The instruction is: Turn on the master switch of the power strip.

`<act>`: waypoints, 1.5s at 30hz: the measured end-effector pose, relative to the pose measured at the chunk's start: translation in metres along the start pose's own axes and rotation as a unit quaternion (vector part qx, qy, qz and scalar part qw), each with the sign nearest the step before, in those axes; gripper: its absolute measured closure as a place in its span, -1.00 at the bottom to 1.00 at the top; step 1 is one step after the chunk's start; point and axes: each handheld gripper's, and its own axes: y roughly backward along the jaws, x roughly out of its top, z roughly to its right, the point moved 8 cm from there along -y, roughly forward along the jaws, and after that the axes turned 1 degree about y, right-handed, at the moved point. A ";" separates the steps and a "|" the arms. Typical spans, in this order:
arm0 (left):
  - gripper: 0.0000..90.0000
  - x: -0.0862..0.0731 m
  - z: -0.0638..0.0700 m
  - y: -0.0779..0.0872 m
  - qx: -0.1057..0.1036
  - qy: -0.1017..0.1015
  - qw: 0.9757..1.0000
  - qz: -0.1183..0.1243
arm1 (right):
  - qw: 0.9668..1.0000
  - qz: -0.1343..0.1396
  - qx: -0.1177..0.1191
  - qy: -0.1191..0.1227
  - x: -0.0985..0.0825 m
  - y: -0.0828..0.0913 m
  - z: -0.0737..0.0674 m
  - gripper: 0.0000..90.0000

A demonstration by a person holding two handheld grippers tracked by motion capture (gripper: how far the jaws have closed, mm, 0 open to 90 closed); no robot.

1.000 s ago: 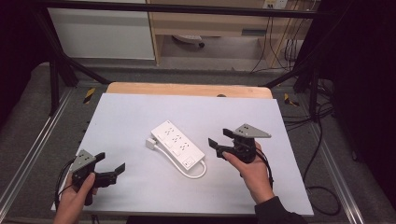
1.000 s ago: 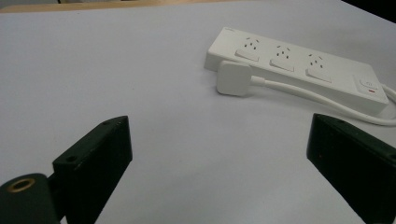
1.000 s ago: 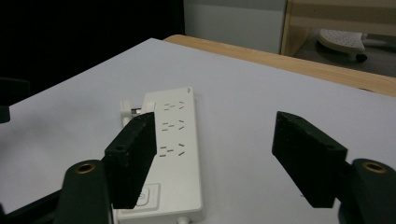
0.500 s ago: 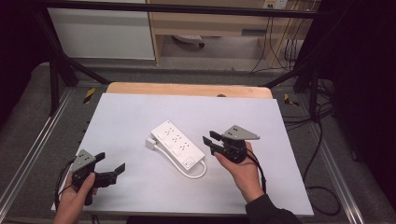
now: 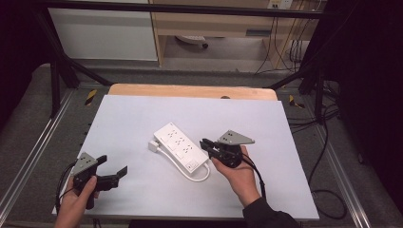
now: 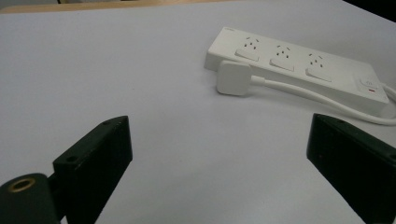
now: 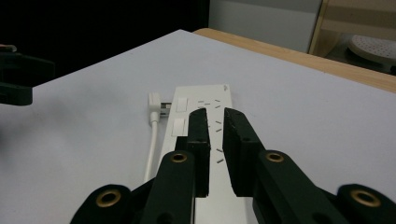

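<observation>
A white power strip (image 5: pixel 179 148) lies slantwise in the middle of the white tabletop (image 5: pixel 142 114), its white plug (image 5: pixel 153 146) resting beside its far left end and its cord (image 5: pixel 202 175) looping at the near end. My right gripper (image 5: pixel 204 144) hovers at the strip's near right end, pointing along it. Its jaws have just been closing and now stand almost together with nothing between them. The right gripper view shows these jaws (image 7: pixel 212 114) above the strip (image 7: pixel 201 95), with the plug (image 7: pixel 154 105) to the left. My left gripper (image 5: pixel 113 165) rests open at the near left, facing the strip (image 6: pixel 299 65) and plug (image 6: pixel 233 78).
A wooden table edge (image 5: pixel 190 91) runs along the far side. Metal frame rails (image 5: pixel 28 161) flank the table. A white cabinet (image 5: pixel 104 33) and a shelf unit stand behind, and cables (image 5: pixel 328 142) trail on the floor at the right.
My right gripper has moved left and a little down toward the strip's near end, and its jaws have drawn together. The left gripper has stayed put.
</observation>
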 end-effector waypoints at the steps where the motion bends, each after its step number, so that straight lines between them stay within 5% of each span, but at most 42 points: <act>1: -0.85 0.000 0.000 0.000 0.000 0.000 1.000 0.000 | 1.000 -0.003 0.003 -0.001 -0.002 -0.002 -0.002 0.84; 45: -0.85 0.000 0.000 0.000 0.001 -0.004 1.000 -0.002 | 0.998 -0.053 0.025 -0.020 -0.044 -0.024 -0.019 1.00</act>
